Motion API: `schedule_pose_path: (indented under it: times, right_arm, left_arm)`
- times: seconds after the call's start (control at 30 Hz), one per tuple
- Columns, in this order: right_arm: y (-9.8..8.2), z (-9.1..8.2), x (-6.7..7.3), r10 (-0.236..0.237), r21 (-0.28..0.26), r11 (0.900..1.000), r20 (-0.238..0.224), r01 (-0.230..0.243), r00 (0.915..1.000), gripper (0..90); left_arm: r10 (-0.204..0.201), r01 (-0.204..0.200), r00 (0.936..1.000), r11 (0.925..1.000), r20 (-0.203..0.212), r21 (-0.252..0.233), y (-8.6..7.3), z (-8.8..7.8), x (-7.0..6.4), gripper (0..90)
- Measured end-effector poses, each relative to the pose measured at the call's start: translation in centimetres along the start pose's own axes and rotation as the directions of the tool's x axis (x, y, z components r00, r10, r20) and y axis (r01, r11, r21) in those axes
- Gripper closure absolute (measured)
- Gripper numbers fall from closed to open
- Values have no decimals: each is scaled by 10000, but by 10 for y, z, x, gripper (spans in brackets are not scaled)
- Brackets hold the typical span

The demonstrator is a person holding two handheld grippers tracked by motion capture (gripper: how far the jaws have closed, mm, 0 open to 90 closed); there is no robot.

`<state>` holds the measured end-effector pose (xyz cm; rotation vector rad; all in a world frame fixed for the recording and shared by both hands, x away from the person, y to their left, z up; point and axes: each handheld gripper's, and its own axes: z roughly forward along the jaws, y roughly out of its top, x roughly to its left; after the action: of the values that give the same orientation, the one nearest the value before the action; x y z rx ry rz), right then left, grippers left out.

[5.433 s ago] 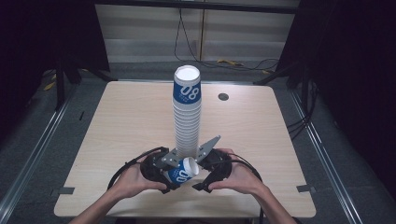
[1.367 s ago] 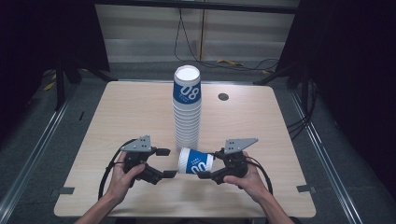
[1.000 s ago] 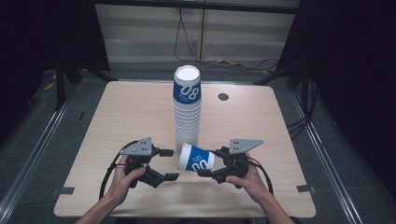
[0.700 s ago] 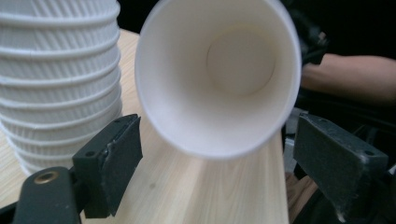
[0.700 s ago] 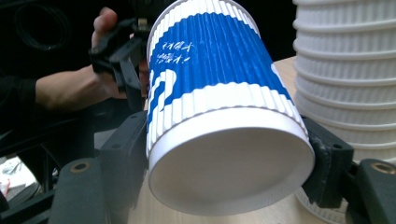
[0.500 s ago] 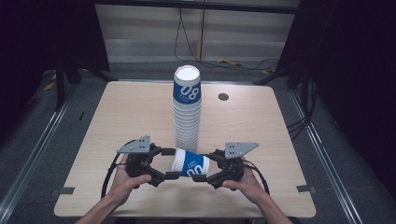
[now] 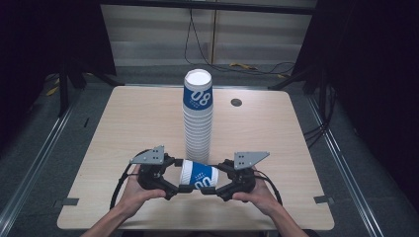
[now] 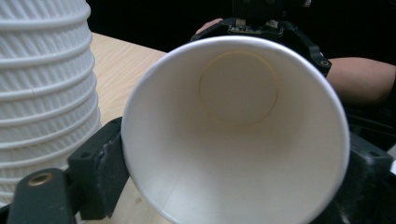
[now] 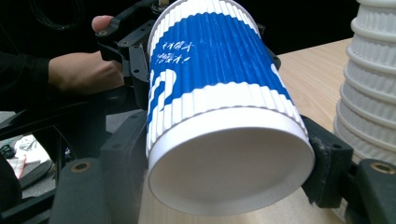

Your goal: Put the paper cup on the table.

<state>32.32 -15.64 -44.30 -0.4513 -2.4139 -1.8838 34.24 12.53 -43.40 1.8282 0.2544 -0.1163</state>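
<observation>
Blue-and-white paper cup (image 7: 198,175) held sideways btwn both tongs, low over worktop (image 7: 123,123), just in front of cup stack (image 7: 197,118).
Left tongs (image 7: 174,174) grip rim end, right tongs (image 7: 211,190) grip base end. Risk: uneven squeeze could crush the thin wall; a swing could topple the stack.

The top cup of the stack (image 7: 198,95) bears a white "08" on its blue band. The sideways cup (image 9: 219,93) carries white handwriting-like characters, unreadable.
</observation>
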Motion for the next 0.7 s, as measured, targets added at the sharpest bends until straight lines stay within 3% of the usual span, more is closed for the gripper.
schedule_pose_path:
  times: [0.17,0.47,0.7]
  right_arm:
    - [0,-1,-1,-15,30,10000,57,15,10000,284]
    - [-1,-1,0,-65,253,9997,15,65,10000,285]
    - [-3,1,-1,193,757,9969,-2,-193,9998,285]
  left_arm:
    - [171,-171,9999,9998,-7,-87,2,3,1,132]
    - [16,-16,9997,10000,234,9,2,3,1,149]
    - [16,-18,9992,10000,387,67,1,3,4,168]
